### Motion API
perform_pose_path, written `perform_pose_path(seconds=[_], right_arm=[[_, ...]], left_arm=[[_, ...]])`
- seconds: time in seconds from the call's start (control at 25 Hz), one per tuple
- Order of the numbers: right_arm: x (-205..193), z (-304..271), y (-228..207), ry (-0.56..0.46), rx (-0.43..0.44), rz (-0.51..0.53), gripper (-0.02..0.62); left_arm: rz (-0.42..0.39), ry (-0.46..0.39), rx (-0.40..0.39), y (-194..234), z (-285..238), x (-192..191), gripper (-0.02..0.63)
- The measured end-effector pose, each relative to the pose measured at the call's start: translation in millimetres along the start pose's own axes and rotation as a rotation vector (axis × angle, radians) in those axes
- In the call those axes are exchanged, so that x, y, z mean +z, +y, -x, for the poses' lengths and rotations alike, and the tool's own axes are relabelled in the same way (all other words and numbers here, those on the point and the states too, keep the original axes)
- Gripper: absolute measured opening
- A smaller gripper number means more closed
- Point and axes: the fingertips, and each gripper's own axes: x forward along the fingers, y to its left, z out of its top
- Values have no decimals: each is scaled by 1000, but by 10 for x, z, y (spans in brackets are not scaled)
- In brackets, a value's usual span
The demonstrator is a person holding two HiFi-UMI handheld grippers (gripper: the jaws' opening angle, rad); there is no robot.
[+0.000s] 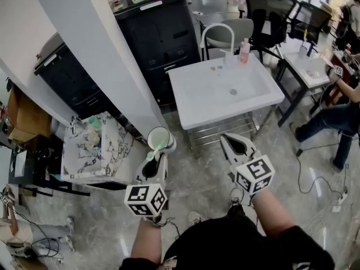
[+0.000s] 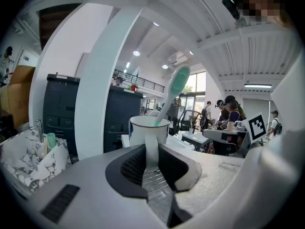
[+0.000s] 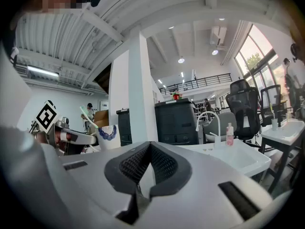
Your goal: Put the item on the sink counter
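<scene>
My left gripper (image 1: 159, 158) is shut on the handle of a white mug (image 1: 159, 139), held upright over the floor in front of the sink's left corner. A green toothbrush (image 1: 153, 154) leans in the mug. In the left gripper view the mug (image 2: 148, 127) stands right past the jaws (image 2: 151, 151), with the toothbrush (image 2: 173, 90) sticking up out of it. The white sink counter (image 1: 191, 108) lies ahead and to the right. My right gripper (image 1: 226, 139) hovers shut and empty near the sink's front edge; its own view (image 3: 150, 146) shows the mug (image 3: 107, 136) at left.
A faucet (image 1: 219, 34) and a pink bottle (image 1: 244, 50) stand at the sink's back. A white pillar (image 1: 95, 55) and black cabinets (image 1: 160, 35) are at left. A marbled box (image 1: 93, 148), office chairs (image 1: 270, 7), a second white table (image 1: 313, 70) and a seated person (image 1: 337, 117) surround.
</scene>
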Motion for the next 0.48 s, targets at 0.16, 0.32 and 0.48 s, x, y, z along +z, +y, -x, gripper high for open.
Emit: perform_pose_path(seconds=[0.16, 0.32, 0.48], right_arm=[[25, 3, -12, -2, -4, -1, -3], [46, 2, -22, -17, 1, -14, -2], [63, 44, -59, -22, -2, -16, -2]], left_arm=[[1, -2, -1, -9, -7, 19, 61], [3, 0, 0, 3, -25, 22, 61], [2, 0, 3, -30, -32, 28, 61]])
